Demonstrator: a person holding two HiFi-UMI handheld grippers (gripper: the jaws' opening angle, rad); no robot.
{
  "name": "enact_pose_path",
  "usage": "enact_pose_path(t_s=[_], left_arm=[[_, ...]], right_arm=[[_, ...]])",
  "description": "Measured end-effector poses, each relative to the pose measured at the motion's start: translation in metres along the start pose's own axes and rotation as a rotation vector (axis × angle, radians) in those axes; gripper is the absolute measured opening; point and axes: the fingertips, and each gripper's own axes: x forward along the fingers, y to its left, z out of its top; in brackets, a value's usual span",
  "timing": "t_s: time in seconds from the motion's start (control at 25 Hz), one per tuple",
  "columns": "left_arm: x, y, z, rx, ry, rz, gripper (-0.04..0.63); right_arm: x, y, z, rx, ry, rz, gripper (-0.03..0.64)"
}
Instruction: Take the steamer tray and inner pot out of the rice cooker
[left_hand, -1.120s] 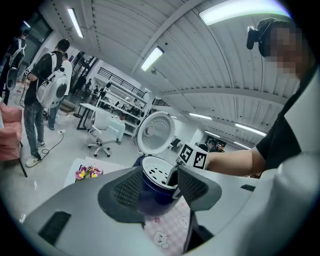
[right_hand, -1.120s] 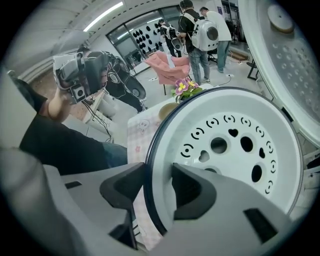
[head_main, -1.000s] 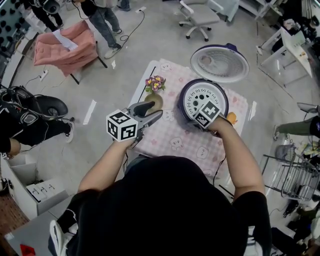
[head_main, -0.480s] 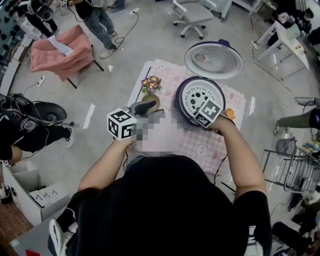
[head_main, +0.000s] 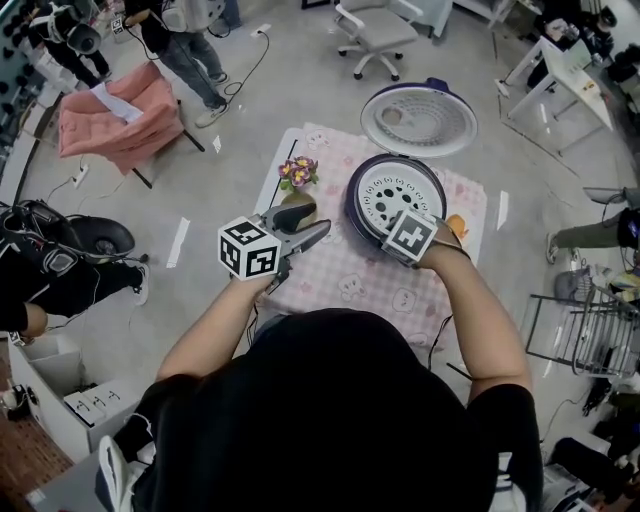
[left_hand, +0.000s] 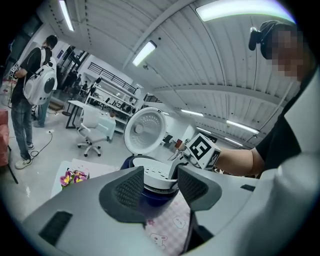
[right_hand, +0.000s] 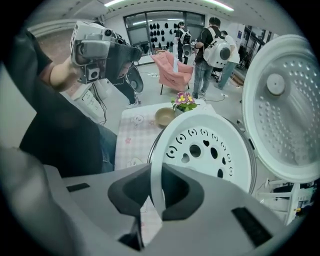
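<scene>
The dark blue rice cooker (head_main: 357, 205) stands open on the table, its lid (head_main: 418, 118) tipped back. A white steamer tray (head_main: 393, 193) with round holes sits in its mouth and hides the inner pot beneath. My right gripper (head_main: 405, 232) points down at the tray's near edge. Its jaws have just been closing, and in the right gripper view the right gripper (right_hand: 156, 192) is shut on the tray's thin rim (right_hand: 154, 165). My left gripper (head_main: 318, 233) hovers left of the cooker. In the left gripper view, the left gripper (left_hand: 160, 182) stands open and holds nothing.
A small vase of purple and yellow flowers (head_main: 298, 172) stands left of the cooker on the pink checked cloth (head_main: 350, 285). An orange object (head_main: 462, 229) lies at the cooker's right. Around the table are a pink chair (head_main: 118, 115), an office chair (head_main: 378, 30), standing people and a wire cart (head_main: 590, 335).
The right gripper has closed on the tray's near rim and risen a little with it. The left gripper stays open at about the same place.
</scene>
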Motion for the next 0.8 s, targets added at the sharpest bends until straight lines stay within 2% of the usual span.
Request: enact_pose_path(t_s=[0.12, 0.36, 0.64, 0.8], left_arm=[[0.000, -0.001, -0.001, 0.004, 0.004, -0.006, 0.225], [-0.002, -0.006, -0.002, 0.014, 0.013, -0.017, 0.225], [0.002, -0.013, -0.002, 0.030, 0.027, -0.040, 0.225], [0.005, -0.018, -0.003, 0.035, 0.038, -0.057, 0.225]], right_arm=[[-0.005, -0.005, 0.003, -0.010, -0.018, -0.049, 0.034], [-0.013, 0.001, 0.002, 0.007, -0.040, -0.068, 0.032], [-0.019, 0.019, 0.000, 0.046, -0.055, -0.020, 0.032], [-0.032, 0.018, -0.003, 0.062, -0.066, -0.050, 0.032]])
